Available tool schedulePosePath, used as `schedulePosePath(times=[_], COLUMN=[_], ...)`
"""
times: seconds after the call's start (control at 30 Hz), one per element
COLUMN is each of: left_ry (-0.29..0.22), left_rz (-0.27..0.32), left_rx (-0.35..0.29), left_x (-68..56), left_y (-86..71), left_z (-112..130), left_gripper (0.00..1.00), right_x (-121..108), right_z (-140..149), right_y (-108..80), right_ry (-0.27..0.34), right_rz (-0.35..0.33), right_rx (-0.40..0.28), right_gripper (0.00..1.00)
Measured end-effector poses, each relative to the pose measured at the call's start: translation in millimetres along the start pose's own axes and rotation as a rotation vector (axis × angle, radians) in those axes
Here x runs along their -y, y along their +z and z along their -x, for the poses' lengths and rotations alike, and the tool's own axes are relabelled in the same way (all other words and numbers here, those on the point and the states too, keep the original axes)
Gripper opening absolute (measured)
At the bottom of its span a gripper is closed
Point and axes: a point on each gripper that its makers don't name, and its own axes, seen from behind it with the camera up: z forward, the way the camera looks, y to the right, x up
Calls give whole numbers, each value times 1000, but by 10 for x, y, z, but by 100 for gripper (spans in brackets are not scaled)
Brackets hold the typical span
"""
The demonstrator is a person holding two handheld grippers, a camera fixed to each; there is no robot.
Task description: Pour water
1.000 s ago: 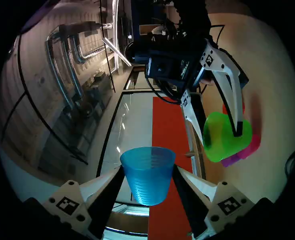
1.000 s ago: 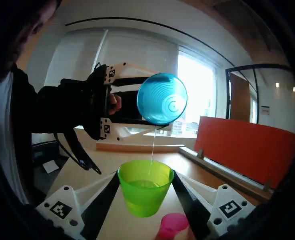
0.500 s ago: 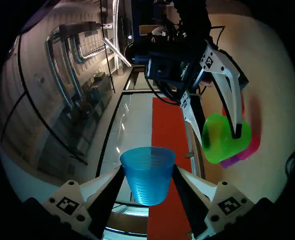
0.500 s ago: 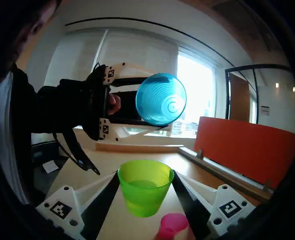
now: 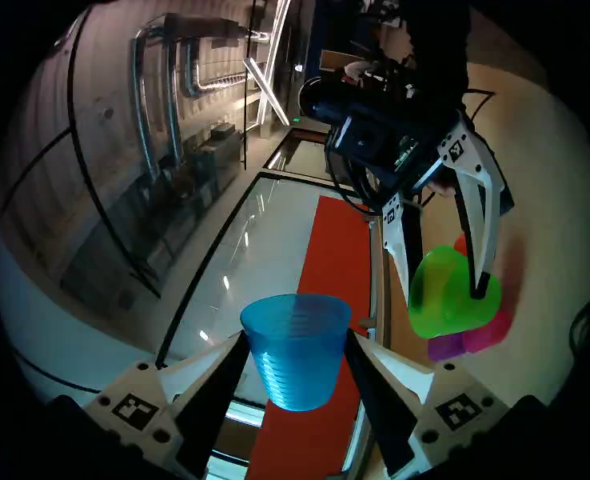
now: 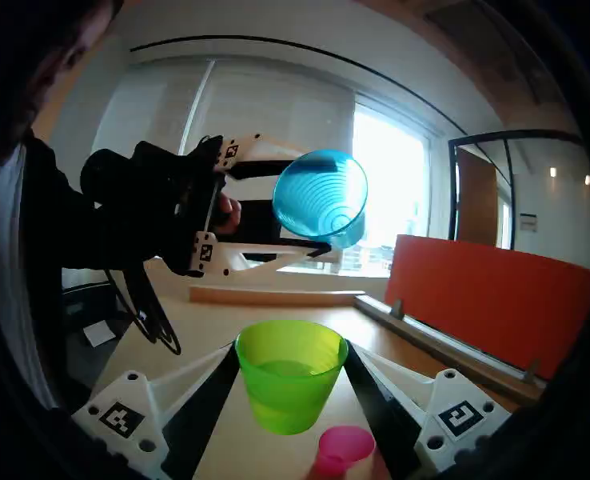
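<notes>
The thin thread of water that ran a second ago from the blue cup (image 6: 320,200) into the green cup (image 6: 291,376) stopped half a second back and has not resumed. The blue cup then faced its base almost square-on to the right gripper view. It has since swung round so that its ribbed side wall shows, which means the left tool (image 6: 320,204) is rolling it up out of the pouring tilt. That tool is closed to the cup's width, a finger pressing on each side of the blue cup. It hangs above and beyond the right tool (image 6: 291,360), roughly over the green cup's mouth but well clear of its rim. The right tool has hardly moved. It is closed the same way on the green cup, one finger on each flank, holding it upright between its fingertips above the counter (image 6: 215,320). Water seems to stand partway up the green cup. A pink cup (image 6: 344,448) sits below the right tool's fingers, just beside the green cup's base, and it has not shifted. Taken together, the pour looks finished, with the water now in the green cup. Whether anything is left in the blue cup cannot be told from either view. What likely remains is to bring the blue cup fully upright and set both cups down without jolting the filled one.
</notes>
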Motion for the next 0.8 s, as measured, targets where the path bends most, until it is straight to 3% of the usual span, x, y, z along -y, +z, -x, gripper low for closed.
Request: schedulePosePath(times=[0.4,0.8], left_ry=[-271,-620], left_rz=[-16,-15], left_rx=[18,48], left_x=[57,103], left_y=[-23,-29], left_z=[86,198], left_gripper=[83,83], right_x=[-1,-12], right_z=[-42,-79], right_y=[-42,-54], right_ry=[-3,-8], right_rz=[7,12], right_rx=[-2,-5], right_gripper=[93,93])
